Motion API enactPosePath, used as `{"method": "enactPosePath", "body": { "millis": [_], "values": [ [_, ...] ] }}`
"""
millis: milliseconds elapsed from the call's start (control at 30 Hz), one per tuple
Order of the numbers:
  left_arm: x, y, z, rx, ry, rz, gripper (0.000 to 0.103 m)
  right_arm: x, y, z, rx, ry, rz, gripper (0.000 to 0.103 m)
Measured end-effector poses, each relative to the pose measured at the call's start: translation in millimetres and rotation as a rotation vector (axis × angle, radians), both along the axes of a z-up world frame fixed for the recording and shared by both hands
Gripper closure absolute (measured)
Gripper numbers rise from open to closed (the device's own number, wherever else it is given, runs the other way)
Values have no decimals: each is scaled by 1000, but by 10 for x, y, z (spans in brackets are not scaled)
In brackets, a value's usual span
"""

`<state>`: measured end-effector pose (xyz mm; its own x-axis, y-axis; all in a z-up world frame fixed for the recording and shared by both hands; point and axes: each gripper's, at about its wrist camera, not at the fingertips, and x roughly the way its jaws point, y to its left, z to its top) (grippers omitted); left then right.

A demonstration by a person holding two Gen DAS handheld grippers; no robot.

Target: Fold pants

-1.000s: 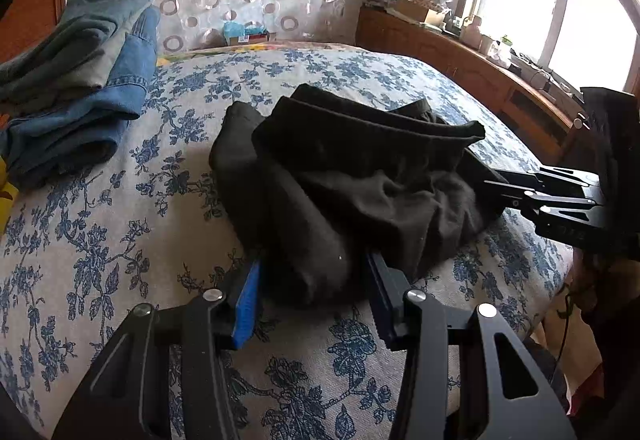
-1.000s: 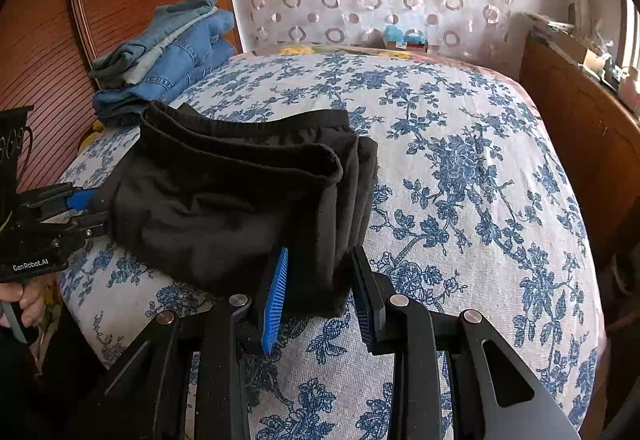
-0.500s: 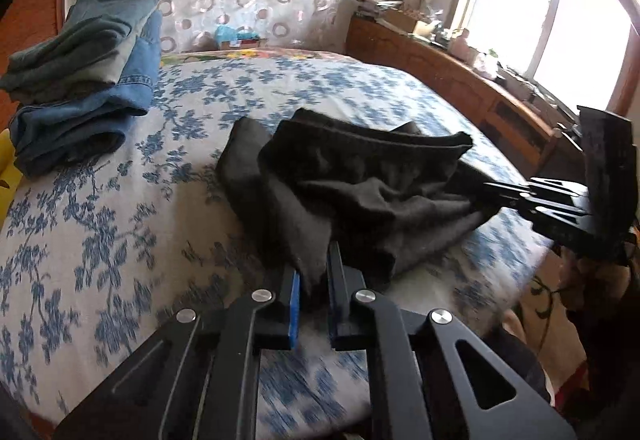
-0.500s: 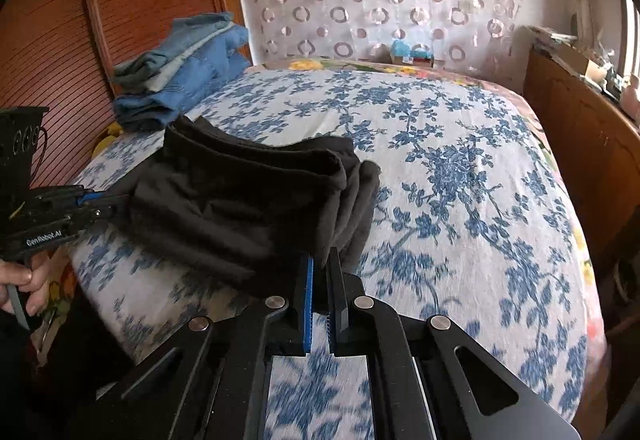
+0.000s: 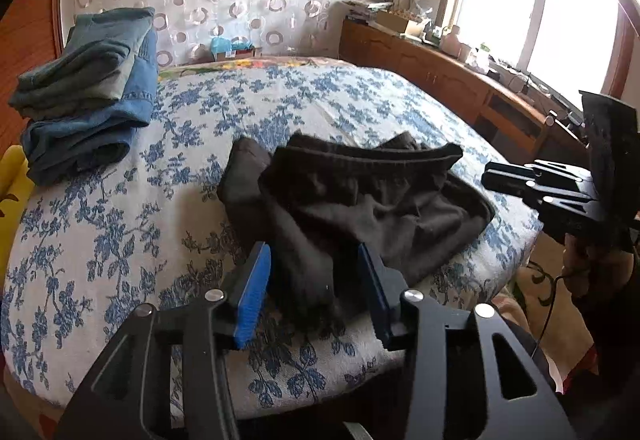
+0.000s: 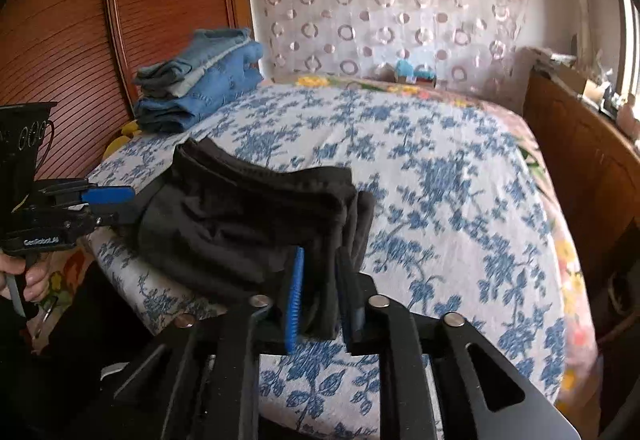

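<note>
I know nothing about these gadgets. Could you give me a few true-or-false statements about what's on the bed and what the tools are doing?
1. The black pants lie on a blue-flowered bedspread. True.
2. The stack of jeans sits on top of the pants. False: it lies apart from them, at the far side of the bed by the wooden panel.
3. The left fingers are clamped tight on the pants. False: they stand wide apart, with a fold of cloth loose between them.
4. A bright window lights the room. True.
5. The pants are spread out flat at full length. False: they lie bunched in a rumpled heap near the bed's edge.
</note>
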<state>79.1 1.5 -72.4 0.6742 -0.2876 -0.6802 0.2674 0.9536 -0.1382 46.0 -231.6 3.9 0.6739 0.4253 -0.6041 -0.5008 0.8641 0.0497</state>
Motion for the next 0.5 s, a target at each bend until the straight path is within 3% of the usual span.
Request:
{"method": "enactPosePath", "body": {
  "millis": [67,267,500],
  "values": [
    [40,11,21,-1,-2,6,56,40,13,-4,-1,-3,-3,75],
    [257,-6,76,28,-24,5,56,302,97,-26,-1,29,13,75],
    [468,1,-10,26,7,15,56,595,227,-26,-14,53,70,75]
  ]
}}
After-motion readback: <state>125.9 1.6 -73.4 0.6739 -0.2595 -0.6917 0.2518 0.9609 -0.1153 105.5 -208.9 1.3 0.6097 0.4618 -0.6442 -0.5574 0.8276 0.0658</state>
